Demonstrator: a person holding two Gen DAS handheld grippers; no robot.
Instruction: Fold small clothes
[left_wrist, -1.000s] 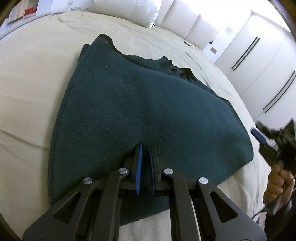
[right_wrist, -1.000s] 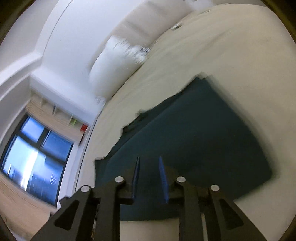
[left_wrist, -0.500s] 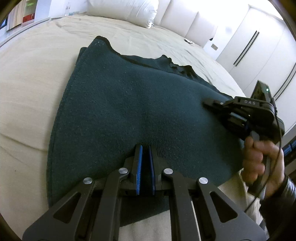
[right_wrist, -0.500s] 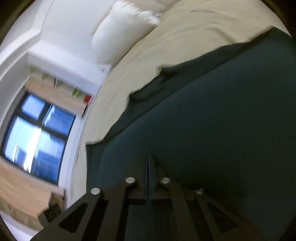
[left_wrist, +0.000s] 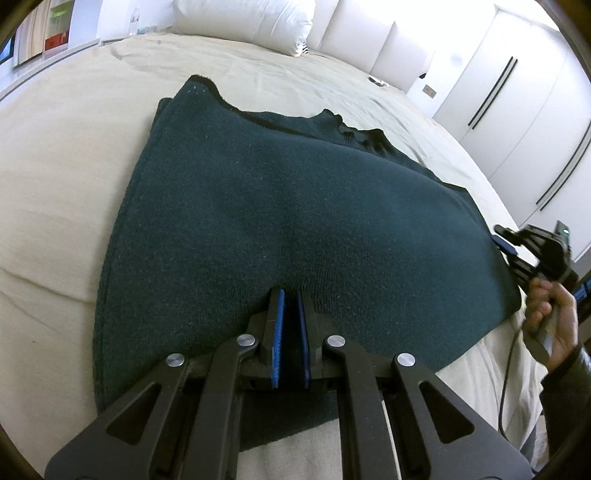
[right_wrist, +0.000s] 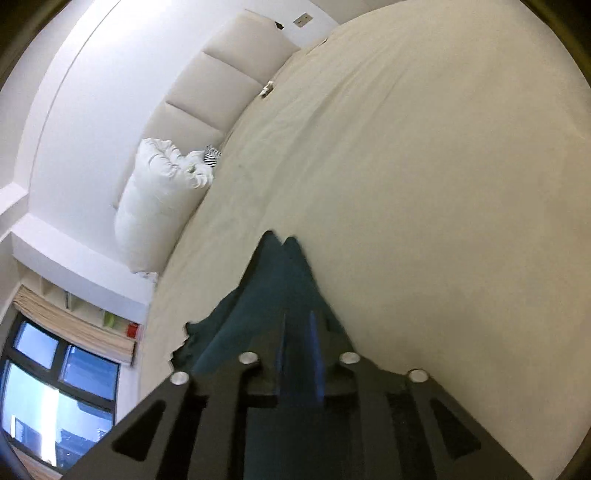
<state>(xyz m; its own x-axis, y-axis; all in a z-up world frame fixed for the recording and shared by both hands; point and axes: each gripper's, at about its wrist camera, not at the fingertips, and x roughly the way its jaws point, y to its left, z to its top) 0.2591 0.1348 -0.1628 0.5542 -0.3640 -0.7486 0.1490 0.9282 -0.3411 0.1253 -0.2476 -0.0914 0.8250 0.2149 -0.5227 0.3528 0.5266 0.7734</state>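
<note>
Cream bedding fills both views, with a dark green knit garment (left_wrist: 280, 206) spread flat across the bed (left_wrist: 66, 155).

At lower centre of the left wrist view, the left tool (left_wrist: 290, 306) rests on the garment's near hem with its blue pads almost together and no cloth visibly between them, probably pinning the hem so it stays put. At the right edge, a hand (left_wrist: 550, 325) holds the right tool (left_wrist: 508, 245) just beside the garment's right side. In the right wrist view its jaws, which have just been opening, stand narrowly apart over the cloth edge; I cannot tell whether they grip it. A white pillow (right_wrist: 155, 210) lies at the headboard.
</note>
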